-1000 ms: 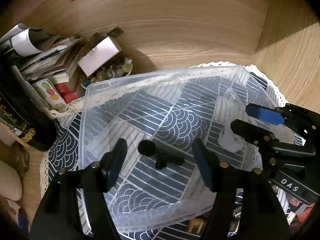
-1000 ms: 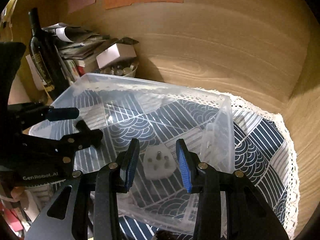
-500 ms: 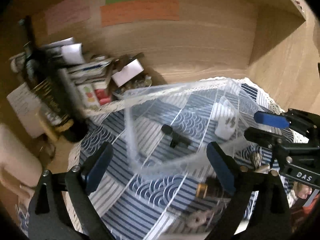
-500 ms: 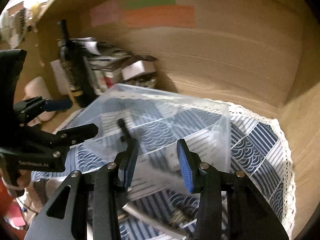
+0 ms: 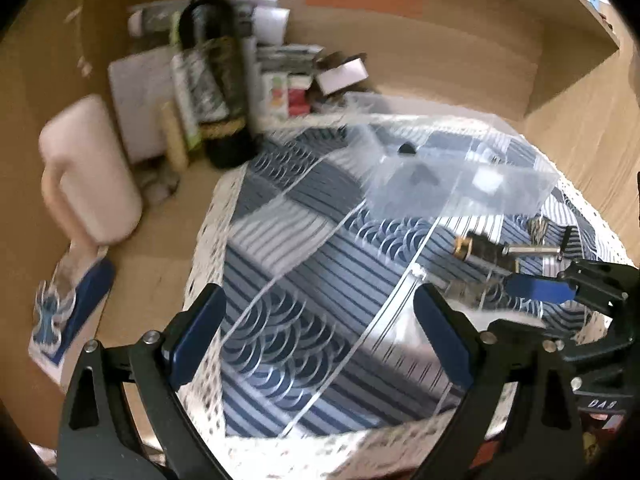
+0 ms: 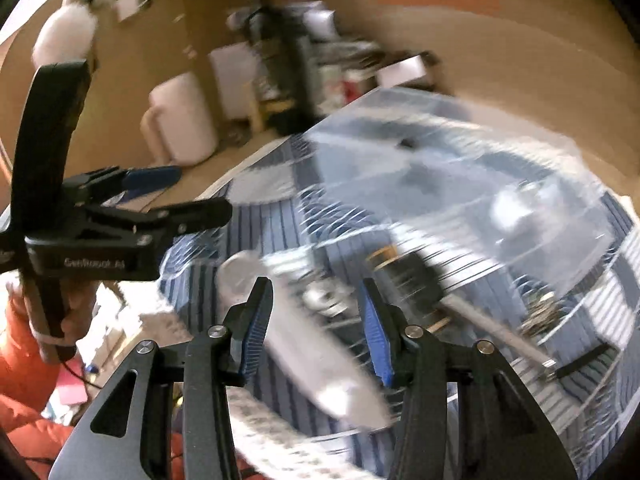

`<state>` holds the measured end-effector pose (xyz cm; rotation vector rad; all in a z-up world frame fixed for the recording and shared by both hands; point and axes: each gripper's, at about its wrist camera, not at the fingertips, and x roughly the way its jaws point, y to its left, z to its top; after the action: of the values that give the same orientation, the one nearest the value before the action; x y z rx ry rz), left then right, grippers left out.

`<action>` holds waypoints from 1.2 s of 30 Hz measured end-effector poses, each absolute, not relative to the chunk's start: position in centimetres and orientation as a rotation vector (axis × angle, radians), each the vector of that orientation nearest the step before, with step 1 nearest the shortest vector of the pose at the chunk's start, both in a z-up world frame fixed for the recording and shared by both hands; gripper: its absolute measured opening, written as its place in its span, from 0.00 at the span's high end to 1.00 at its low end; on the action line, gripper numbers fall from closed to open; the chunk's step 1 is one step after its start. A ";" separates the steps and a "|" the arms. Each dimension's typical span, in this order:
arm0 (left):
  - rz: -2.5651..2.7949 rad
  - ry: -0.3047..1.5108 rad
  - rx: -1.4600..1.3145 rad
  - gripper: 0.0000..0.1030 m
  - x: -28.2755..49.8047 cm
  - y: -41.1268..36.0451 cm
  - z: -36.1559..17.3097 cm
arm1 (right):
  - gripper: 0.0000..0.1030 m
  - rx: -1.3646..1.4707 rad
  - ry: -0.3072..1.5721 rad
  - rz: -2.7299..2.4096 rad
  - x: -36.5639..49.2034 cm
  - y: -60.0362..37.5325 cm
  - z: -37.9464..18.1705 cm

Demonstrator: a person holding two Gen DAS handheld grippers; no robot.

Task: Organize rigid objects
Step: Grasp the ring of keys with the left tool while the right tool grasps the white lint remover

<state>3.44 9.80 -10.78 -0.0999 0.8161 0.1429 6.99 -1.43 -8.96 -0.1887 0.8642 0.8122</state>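
Observation:
A clear plastic bin sits at the back of the blue patterned cloth; it holds a small black part and a white plug adapter. The bin also shows blurred in the right wrist view. My left gripper is open and empty, low over the cloth, well in front of the bin. My right gripper is open and empty above a long white object and small metal parts. A brass-and-black tool with a metal shaft lies in front of the bin.
A dark wine bottle, books and boxes stand at the back left against the wooden wall. A pale pink jug stands left of the cloth on the wooden desk. A blue-and-white packet lies at the left edge.
Both grippers have pulled back and up out of the bin towards the front of the cloth. The views have swung left, and loose metal parts in front of the bin have come into sight.

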 end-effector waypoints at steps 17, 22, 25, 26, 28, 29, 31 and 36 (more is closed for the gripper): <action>0.131 0.839 -0.171 0.07 2.7 10.4 -12.6 | 0.68 -0.319 0.888 0.888 7.6 2.1 -11.3; 0.083 0.849 -0.148 0.07 3.8 8.8 -12.5 | 0.68 -0.219 0.809 0.820 7.8 -1.1 -9.3; 0.037 0.855 -0.121 0.07 4.6 7.2 -12.5 | 0.69 -0.148 0.758 0.751 8.4 -4.1 -7.7; 0.017 0.858 -0.110 0.07 5.0 6.5 -12.5 | 0.69 -0.124 0.741 0.720 8.7 -5.3 -7.2; -0.024 0.867 -0.094 0.08 5.6 5.3 -12.7 | 0.69 -0.093 0.721 0.685 9.0 -6.9 -6.6; -0.048 0.875 -0.085 0.11 6.0 4.6 -12.9 | 0.69 -0.080 0.712 0.666 9.1 -7.7 -6.4; -0.080 0.906 -0.067 0.19 7.0 3.3 -13.4 | 0.69 -0.064 0.696 0.637 9.6 -8.9 -6.0; -0.137 0.982 -0.030 0.20 9.4 0.8 -15.1 | 0.69 -0.024 0.678 0.612 10.1 -11.0 -5.3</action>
<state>9.43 0.84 -15.05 -0.0303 0.9821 -0.1371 10.08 -11.04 -5.32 -0.0244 0.6783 0.6115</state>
